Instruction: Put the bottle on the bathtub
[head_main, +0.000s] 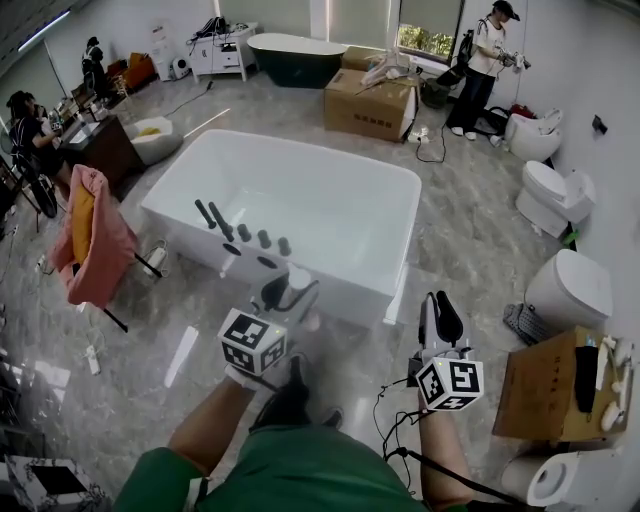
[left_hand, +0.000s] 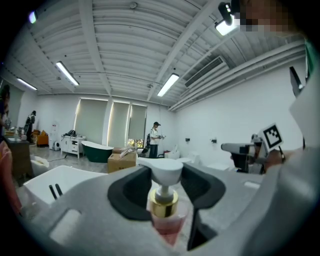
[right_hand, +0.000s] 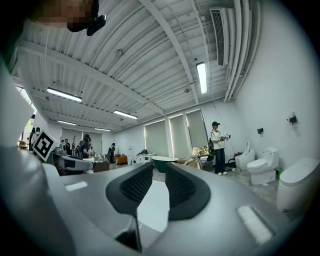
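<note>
Left gripper (left_hand: 162, 182) jaws clamped on bottle (left_hand: 163, 204) (lower body cut off behind jaws). Right gripper (right_hand: 159, 182) jaws slightly apart, empty. Bathtub (head_main: 320, 152) just ahead, near rim partly hidden.

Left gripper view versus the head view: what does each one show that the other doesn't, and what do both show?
Only the left gripper view shows the ceiling strip lights and, up close, the gold collar and pink contents of the bottle clamped in the left tool. Only the head view shows that tool's marker cube and the cardboard box at the lower right. Both show the bottle's white pump, the white bathtub ahead, the dark green tub and a standing person at the back.
</note>
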